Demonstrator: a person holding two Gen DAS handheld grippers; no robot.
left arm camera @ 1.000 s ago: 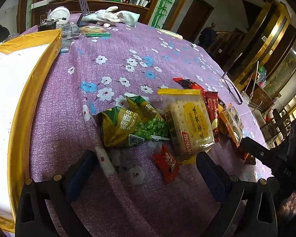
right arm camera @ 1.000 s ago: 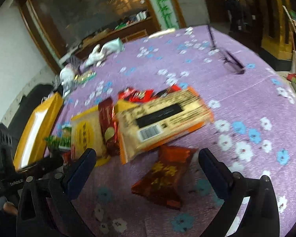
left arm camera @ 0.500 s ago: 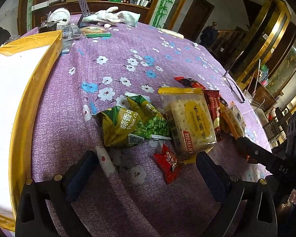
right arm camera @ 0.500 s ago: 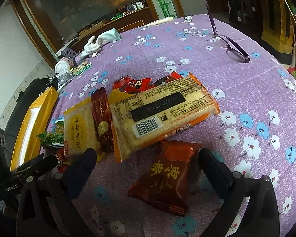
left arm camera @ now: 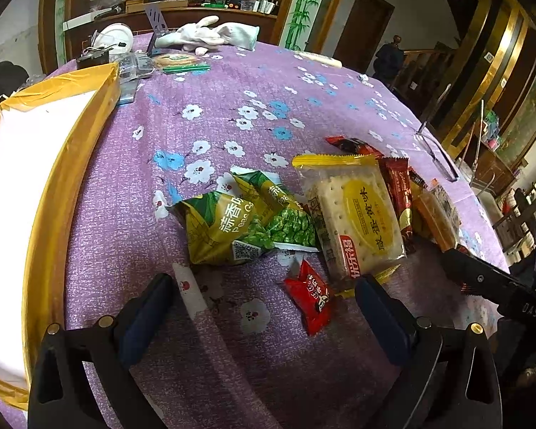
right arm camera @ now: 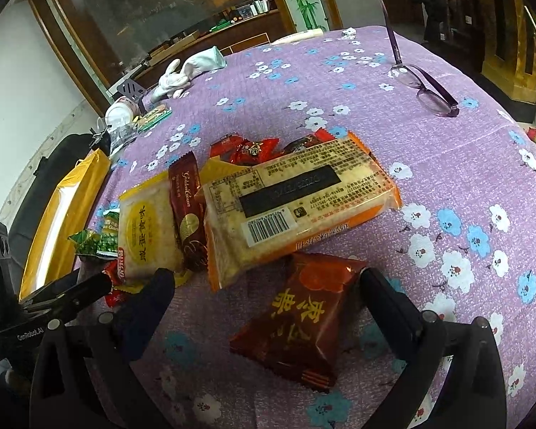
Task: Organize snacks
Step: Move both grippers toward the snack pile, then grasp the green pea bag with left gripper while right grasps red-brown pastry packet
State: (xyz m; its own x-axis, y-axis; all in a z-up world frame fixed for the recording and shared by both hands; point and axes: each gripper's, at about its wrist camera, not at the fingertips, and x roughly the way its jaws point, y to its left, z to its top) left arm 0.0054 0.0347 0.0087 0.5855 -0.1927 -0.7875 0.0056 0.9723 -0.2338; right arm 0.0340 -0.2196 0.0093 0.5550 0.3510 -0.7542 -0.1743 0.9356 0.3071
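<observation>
Purple flowered cloth (left arm camera: 232, 100) covers the round table where my snacks lie heaped. My left tongs (left arm camera: 264, 298) hang spread apart, gripping nothing, with the small red crinkled packet (left arm camera: 311, 295) between the fingers at 1 o'clock and the green pea bags (left arm camera: 246, 223) at 12. My right tongs (right arm camera: 264, 293) also gape wide, the dark red foil packet (right arm camera: 300, 318) lying between their fingers. At 12 o'clock sits the long orange-edged cracker pack (right arm camera: 296, 200); the yellow-rimmed tray (left arm camera: 46, 193) waits at 9.
</observation>
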